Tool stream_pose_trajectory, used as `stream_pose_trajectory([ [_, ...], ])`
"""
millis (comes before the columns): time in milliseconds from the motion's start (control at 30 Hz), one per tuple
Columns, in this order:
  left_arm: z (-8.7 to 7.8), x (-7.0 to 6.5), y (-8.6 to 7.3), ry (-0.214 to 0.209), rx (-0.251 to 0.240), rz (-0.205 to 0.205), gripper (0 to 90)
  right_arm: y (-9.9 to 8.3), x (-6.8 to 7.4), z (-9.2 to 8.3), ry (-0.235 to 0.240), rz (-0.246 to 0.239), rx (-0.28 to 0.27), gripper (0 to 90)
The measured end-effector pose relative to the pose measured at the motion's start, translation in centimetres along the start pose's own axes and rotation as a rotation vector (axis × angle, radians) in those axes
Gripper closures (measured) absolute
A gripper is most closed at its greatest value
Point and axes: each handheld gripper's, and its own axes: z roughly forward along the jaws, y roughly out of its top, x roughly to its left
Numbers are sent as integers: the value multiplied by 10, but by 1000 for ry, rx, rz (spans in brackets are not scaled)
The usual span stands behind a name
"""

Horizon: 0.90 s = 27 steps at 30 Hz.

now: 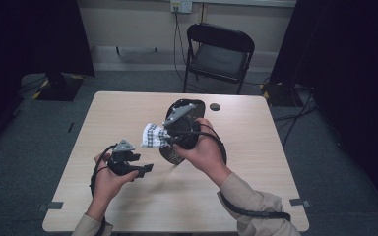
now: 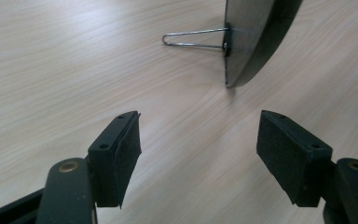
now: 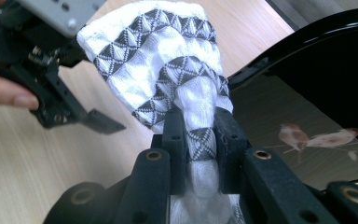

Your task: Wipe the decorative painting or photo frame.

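Note:
My right gripper (image 1: pixel 166 139) (image 3: pixel 200 135) is shut on a white cloth with a grey diamond pattern (image 1: pixel 152 135) (image 3: pixel 154 51), held up above the table. The cloth bunches between the pads and fans out beyond them. Just behind it stands a black-framed glossy picture (image 1: pixel 199 105) (image 3: pixel 307 121) showing small birds on a branch. The left gripper view has the picture's back (image 2: pixel 247 37) propped on a wire stand (image 2: pixel 191 38). My left gripper (image 1: pixel 141 163) (image 2: pixel 198 154) is low over the table to the left, open, with nothing between its jaws.
The light wooden table (image 1: pixel 128 108) has a small round black object (image 1: pixel 214 106) near its far edge. A black folding chair (image 1: pixel 219 54) stands beyond the table. Dark curtains hang on both sides, and cables lie on the floor at the right.

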Motion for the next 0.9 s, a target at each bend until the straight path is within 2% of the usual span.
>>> stream_pose_trajectory([
  [233, 13, -12, 14, -5, -37, 63, 330, 5, -5, -3, -11, 10, -7, 780],
  [333, 18, -15, 21, -3, -78, 54, 351, 7, -5, -4, -18, 4, -3, 780],
  [400, 21, -16, 25, -1, -85, 60, 388, 9, -5, -6, -21, 8, -7, 780],
  [433, 23, -18, 26, -9, -105, 44, 390, 9, -5, -7, -23, 8, -8, 780],
  [467, 24, -18, 27, -5, -96, 64, 402, 9, -5, -7, -27, 7, -9, 780],
  [500, 25, -18, 28, -3, -93, 74, 425, 9, -5, -7, -28, 6, -8, 780],
  [533, 28, -20, 28, -14, -113, 42, 446, 9, -6, -8, -28, 5, -5, 780],
  [600, 29, -19, 29, 2, -100, 75, 499, 9, -6, -9, -30, 10, -6, 780],
  [667, 32, -18, 30, 0, -115, 73, 513, 9, -7, -9, -33, 7, -7, 780],
  [700, 34, -19, 29, -15, -113, 58, 534, 9, -7, -10, -39, 2, -10, 780],
  [733, 35, -19, 30, -9, -109, 65, 550, 9, -7, -10, -38, 6, -9, 779],
  [867, 40, -20, 31, -46, -98, 52, 660, 9, -8, -11, -41, 8, -14, 779],
  [900, 40, -20, 31, -41, -96, 55, 702, 9, -8, -11, -45, 4, -15, 779],
])
